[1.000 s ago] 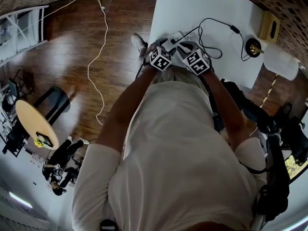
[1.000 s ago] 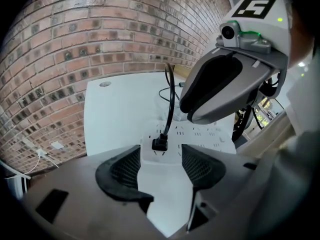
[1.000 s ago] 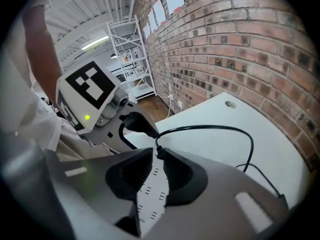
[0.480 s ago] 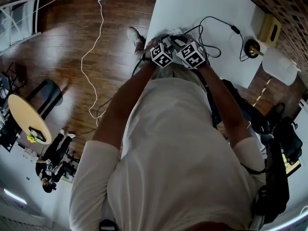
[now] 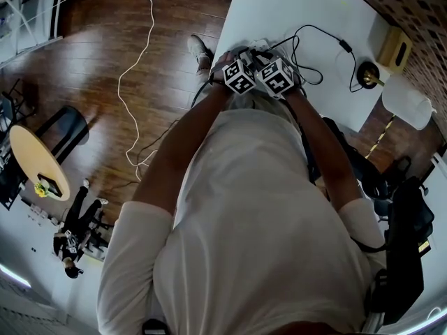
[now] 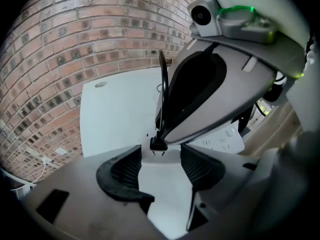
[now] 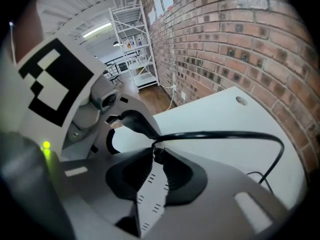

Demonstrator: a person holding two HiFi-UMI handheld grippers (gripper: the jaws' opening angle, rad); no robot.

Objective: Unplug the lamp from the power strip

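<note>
The two marker cubes, left (image 5: 239,77) and right (image 5: 277,77), carry black-and-white square patterns. The white power strip (image 6: 225,141) shows rows of small dark socket slots.

There is one lamp (image 5: 403,93), one power strip, one black cord (image 7: 225,133) and one tan box (image 5: 396,45), all on the white tabletop (image 5: 279,5). The lamp stands by the tabletop's right edge and the box is nearer the far right corner.

The power strip lies at the near left corner of the tabletop, under both tongs. In the right gripper view its long axis runs straight along the line of the tongs.

The left tongs (image 6: 161,155) stand partly apart, one pad on each side of the strip's end, clamped on it. The right tongs (image 7: 157,156) are closing, their tips pinched on the small black plug (image 6: 158,144). The plug sits upright just above the strip's top face, with two short dark marks right below it.

From the plug the cord rises, then arcs off to the right across the tabletop and loops toward the lamp.
</note>
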